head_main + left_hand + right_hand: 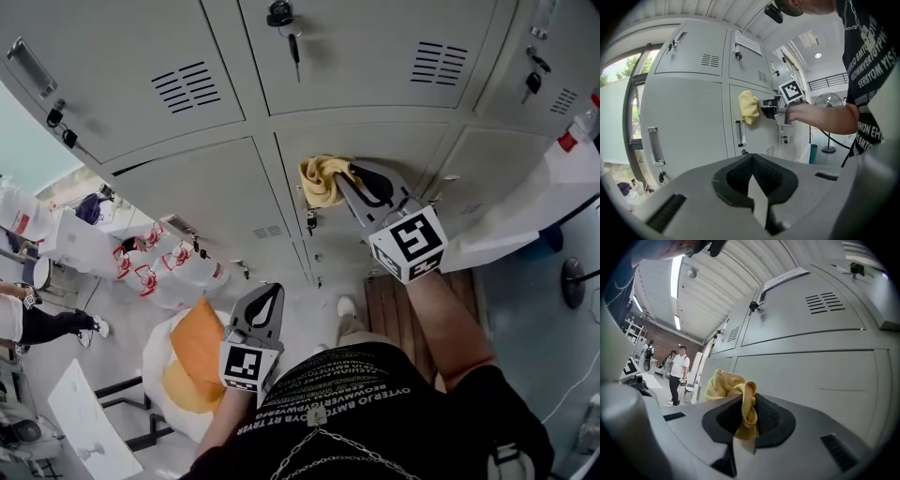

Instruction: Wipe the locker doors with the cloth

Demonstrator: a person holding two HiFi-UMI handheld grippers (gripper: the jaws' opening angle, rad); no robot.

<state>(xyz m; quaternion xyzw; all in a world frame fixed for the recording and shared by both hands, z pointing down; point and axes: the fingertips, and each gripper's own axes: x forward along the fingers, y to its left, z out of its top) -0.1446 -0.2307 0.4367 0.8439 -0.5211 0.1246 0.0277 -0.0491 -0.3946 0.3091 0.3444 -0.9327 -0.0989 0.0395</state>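
Grey steel locker doors (pixel 412 150) face me. My right gripper (pixel 349 180) has its jaws clamped on a crumpled yellow cloth (pixel 322 178), which bunches ahead of the tips against the centre door, beside its handle. My left gripper (pixel 266 298) hangs well apart, jaws together and empty. I judge the right does the wiping.

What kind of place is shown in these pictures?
Probably a locker or changing room: rows of grey metal lockers, keys hanging in their locks, and a pedestal fan standing further along.
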